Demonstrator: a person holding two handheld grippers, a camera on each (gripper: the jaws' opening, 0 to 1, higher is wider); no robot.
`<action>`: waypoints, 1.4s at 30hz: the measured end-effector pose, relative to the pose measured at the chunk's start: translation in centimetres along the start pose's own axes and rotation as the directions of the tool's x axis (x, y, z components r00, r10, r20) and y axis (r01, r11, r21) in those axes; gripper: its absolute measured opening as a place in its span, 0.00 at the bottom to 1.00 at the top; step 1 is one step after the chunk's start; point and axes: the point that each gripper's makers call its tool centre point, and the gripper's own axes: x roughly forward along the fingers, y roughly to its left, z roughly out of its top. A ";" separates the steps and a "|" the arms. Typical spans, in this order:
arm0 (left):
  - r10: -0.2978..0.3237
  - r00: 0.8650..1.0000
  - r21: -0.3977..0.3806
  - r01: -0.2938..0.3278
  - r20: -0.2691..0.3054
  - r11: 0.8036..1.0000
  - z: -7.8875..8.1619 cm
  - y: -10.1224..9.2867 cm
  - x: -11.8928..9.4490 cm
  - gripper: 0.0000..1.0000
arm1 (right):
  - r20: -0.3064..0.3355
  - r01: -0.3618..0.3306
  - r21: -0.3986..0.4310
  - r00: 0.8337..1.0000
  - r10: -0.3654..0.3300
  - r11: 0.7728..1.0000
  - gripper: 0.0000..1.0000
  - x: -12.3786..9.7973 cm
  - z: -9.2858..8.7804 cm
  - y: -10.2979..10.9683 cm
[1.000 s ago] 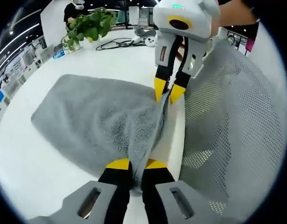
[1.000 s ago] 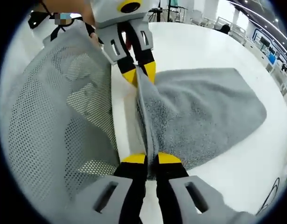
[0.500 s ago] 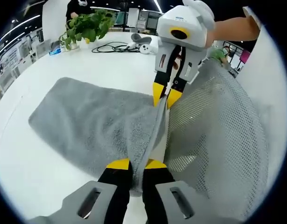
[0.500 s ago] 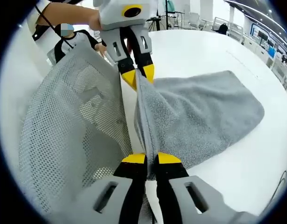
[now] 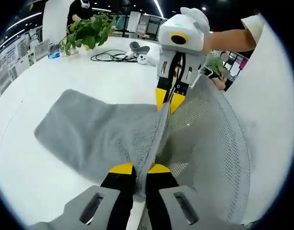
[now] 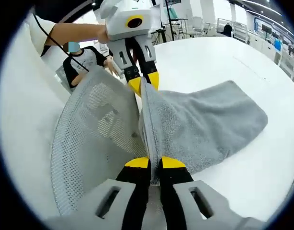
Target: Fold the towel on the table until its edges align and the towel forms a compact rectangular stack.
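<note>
I hold the towel (image 5: pixel 89 139) edge pinched in left gripper (image 5: pixel 140 168) and right gripper (image 6: pixel 154 163); first fold just begun, rest flat ahead.

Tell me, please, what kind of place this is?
Probably an open office or lab: a large white table with a potted plant and cables, a mesh office chair, more desks behind.

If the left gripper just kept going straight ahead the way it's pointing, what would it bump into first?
Probably the right gripper, which holds the other end of the same towel edge straight ahead of the left gripper. Depth is hard to judge.
</note>
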 end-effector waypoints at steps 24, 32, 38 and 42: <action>0.030 0.997 -0.024 -0.028 0.077 0.999 5.4 5.0 -3.1 0.07 | 0.126 0.172 0.010 0.977 -0.172 0.985 0.04 -4.8 5.9 -5.3; 0.121 0.989 0.002 -0.122 0.081 0.993 6.8 8.3 -3.1 0.07 | 0.135 0.259 0.001 0.957 -0.257 0.966 0.04 -5.5 7.2 -8.3; 0.187 0.980 0.040 -0.190 0.069 0.981 7.4 10.6 -3.0 0.07 | 0.132 0.301 0.005 0.945 -0.299 0.954 0.04 -5.6 8.0 -10.4; 0.214 0.975 0.063 -0.218 0.061 0.974 7.6 11.8 -2.8 0.08 | 0.133 0.316 0.014 0.939 -0.315 0.948 0.04 -5.6 8.4 -11.6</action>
